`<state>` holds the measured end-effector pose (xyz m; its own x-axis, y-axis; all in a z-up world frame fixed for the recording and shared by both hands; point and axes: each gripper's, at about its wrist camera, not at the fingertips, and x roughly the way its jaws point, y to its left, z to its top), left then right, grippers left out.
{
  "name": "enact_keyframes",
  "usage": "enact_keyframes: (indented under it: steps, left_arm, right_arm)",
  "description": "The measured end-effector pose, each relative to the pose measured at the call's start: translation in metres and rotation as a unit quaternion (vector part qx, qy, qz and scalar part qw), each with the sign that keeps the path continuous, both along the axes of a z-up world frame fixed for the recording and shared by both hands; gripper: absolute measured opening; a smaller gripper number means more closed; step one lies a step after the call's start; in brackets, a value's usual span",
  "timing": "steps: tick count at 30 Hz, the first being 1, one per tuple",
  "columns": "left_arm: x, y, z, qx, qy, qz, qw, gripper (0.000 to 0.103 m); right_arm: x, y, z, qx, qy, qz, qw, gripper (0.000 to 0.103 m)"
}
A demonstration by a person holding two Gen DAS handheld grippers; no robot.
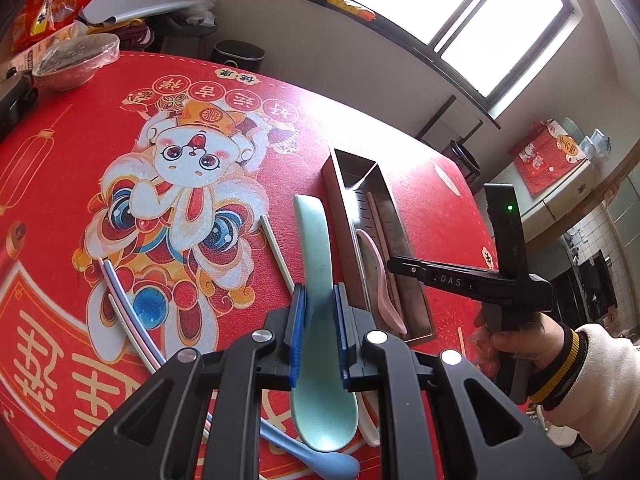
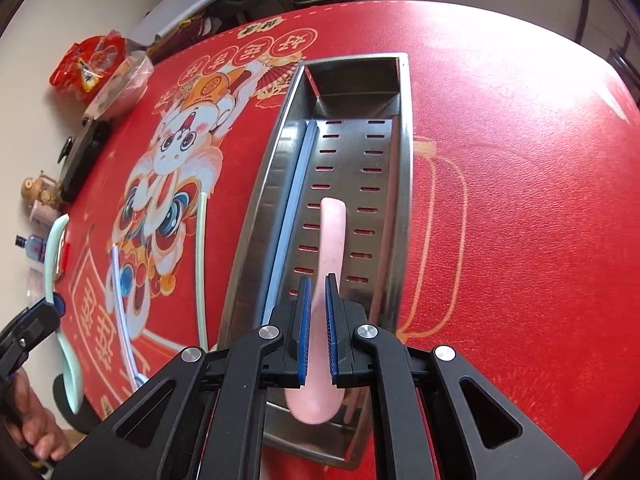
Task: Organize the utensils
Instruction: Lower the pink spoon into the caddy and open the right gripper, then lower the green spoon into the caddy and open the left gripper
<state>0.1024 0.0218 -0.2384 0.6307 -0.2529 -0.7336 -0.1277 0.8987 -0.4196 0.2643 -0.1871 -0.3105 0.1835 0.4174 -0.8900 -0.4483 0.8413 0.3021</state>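
— Two hand-held grippers, each on a spoon?

— Yes. The left hand-held gripper [image 1: 319, 300] is clamped on the handle of a mint spoon [image 1: 320, 360]; its blue pads press both sides, and the bowl hangs at the near end, under the fingers.

— And the right one?

— The right hand-held gripper [image 2: 318, 292] has its pads closed against the neck of a pink spoon [image 2: 330, 248]. That spoon sits over the steel tray [image 2: 404, 184], handle pointing to the far end, bowl at the near end.

— Where is the tray?

— On the red desk [image 2: 520, 200], right of the cartoon print, lying lengthwise near to far. Its floor has rows of slots. A blue chopstick [image 2: 292, 200] lies along its left inner wall. In the left view a pink chopstick [image 1: 380, 236] shows inside too.

— What is loose on the desk?

— Left of the tray, a pale green chopstick [image 2: 201, 264]. Further left, a pair of chopsticks, lilac and white [image 1: 120, 304]. A blue spoon [image 1: 320, 460] lies at the near edge, under the left gripper, and a white spoon [image 1: 370, 424] pokes out just right of the mint one.

— Anything else?

— A covered bowl [image 1: 76, 64] and red snack bags [image 1: 48, 4] at the far left corner.
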Motion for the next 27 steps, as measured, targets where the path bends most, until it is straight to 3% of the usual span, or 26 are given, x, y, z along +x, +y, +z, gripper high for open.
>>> enact_keyframes:
  steps: [7, 9, 12, 15, 21, 24, 27]
  left_arm:
    - [0.016, -0.023, 0.001, 0.007, 0.001, -0.025, 0.9997, 0.014]
    - [0.021, -0.029, 0.001, 0.012, 0.003, -0.03, 0.9995, 0.014]
    - [0.029, -0.039, 0.0, 0.019, 0.008, -0.033, 0.9992, 0.014]
    - [0.037, -0.049, -0.001, 0.026, 0.014, -0.039, 0.9988, 0.014]
    - [0.056, -0.069, -0.009, 0.033, 0.033, -0.041, 0.998, 0.014]
    - [0.067, -0.08, -0.013, 0.037, 0.043, -0.042, 0.9975, 0.014]
    - [0.08, -0.092, -0.018, 0.042, 0.051, -0.042, 0.9969, 0.014]
  right_arm:
    - [-0.007, -0.036, 0.022, 0.028, -0.01, -0.064, 0.998, 0.008]
    - [-0.011, -0.045, 0.026, 0.033, -0.012, -0.08, 0.996, 0.013]
    - [-0.015, -0.057, 0.028, 0.056, -0.003, -0.1, 0.993, 0.036]
    - [-0.019, -0.066, 0.031, 0.063, -0.009, -0.114, 0.991, 0.051]
    - [-0.018, -0.084, 0.029, 0.063, -0.007, -0.122, 0.991, 0.067]
    - [-0.016, -0.094, 0.029, 0.068, -0.007, -0.129, 0.989, 0.086]
    - [-0.011, -0.103, 0.029, 0.074, -0.006, -0.134, 0.988, 0.086]
